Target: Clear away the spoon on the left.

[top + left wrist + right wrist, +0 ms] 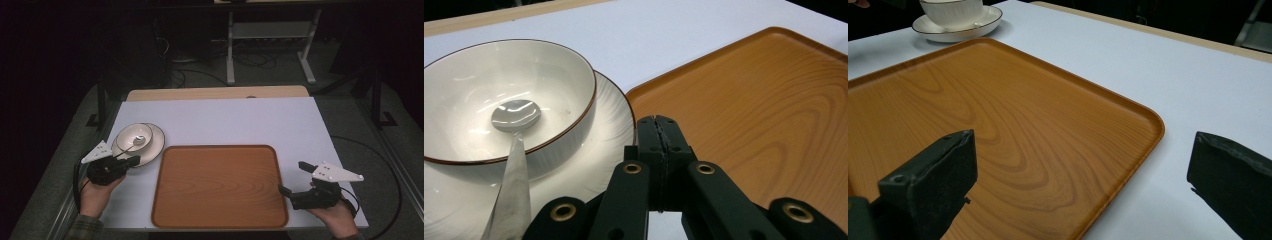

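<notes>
A white bowl (134, 136) with a brown rim sits on a white saucer (156, 145) at the table's left. A metal spoon (131, 143) lies in the bowl, its handle leaning out over the rim toward me. My left gripper (134, 161) is shut with nothing between its jaws, just in front of the saucer's near edge. In the left gripper view the bowl (504, 100), spoon (515, 150) and saucer (614, 125) lie to the left of the closed left gripper (659, 125). My right gripper (295, 177) stands open at the wooden tray's (220, 185) near right corner.
The wooden tray (973, 115) lies empty in the table's middle on a white mat (240, 120). In the right gripper view the bowl and saucer (955, 17) stand beyond the tray's far corner. Table legs and cables are on the floor behind the table.
</notes>
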`<act>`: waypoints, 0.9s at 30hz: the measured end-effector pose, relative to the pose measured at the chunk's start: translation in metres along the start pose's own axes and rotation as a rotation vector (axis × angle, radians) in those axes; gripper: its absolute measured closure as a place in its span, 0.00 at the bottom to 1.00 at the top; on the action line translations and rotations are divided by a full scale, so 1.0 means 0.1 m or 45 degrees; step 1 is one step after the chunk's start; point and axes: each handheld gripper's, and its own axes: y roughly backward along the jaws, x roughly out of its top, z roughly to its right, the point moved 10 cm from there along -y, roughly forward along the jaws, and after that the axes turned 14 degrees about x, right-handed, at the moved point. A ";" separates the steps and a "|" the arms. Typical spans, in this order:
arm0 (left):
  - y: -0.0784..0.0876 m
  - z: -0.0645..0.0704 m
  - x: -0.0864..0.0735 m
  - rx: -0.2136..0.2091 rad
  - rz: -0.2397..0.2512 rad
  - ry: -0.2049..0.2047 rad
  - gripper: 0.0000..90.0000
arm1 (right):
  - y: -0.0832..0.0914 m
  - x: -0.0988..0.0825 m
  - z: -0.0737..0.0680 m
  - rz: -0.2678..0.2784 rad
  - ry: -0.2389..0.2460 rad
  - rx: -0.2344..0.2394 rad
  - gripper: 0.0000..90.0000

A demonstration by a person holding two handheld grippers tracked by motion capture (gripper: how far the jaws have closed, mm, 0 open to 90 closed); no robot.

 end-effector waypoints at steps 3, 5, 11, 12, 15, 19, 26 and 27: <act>0.00 -0.02 0.00 0.009 -0.001 0.007 1.00 | 0.00 0.00 0.00 0.000 -0.001 0.000 0.00; 0.01 -0.04 -0.01 0.013 -0.001 0.009 1.00 | 0.00 0.00 0.00 0.001 -0.001 0.000 0.00; 0.03 -0.12 -0.02 0.038 -0.001 0.027 1.00 | 0.00 0.00 0.00 -0.002 0.001 0.000 0.00; 0.03 -0.16 -0.03 0.049 0.001 0.040 1.00 | 0.00 0.00 0.00 -0.002 0.000 -0.001 0.00; 0.04 -0.19 -0.03 0.057 0.003 0.049 1.00 | 0.00 0.00 0.00 -0.002 0.000 -0.001 0.00; 0.07 -0.26 -0.05 0.080 0.004 0.062 1.00 | 0.00 0.00 0.00 -0.002 0.001 -0.002 0.00; 0.10 -0.41 -0.07 0.123 0.010 0.095 1.00 | 0.00 0.00 0.00 -0.003 0.001 -0.002 0.00; 0.10 -0.41 -0.07 0.123 0.010 0.095 1.00 | 0.00 0.00 0.00 -0.003 0.001 -0.002 0.00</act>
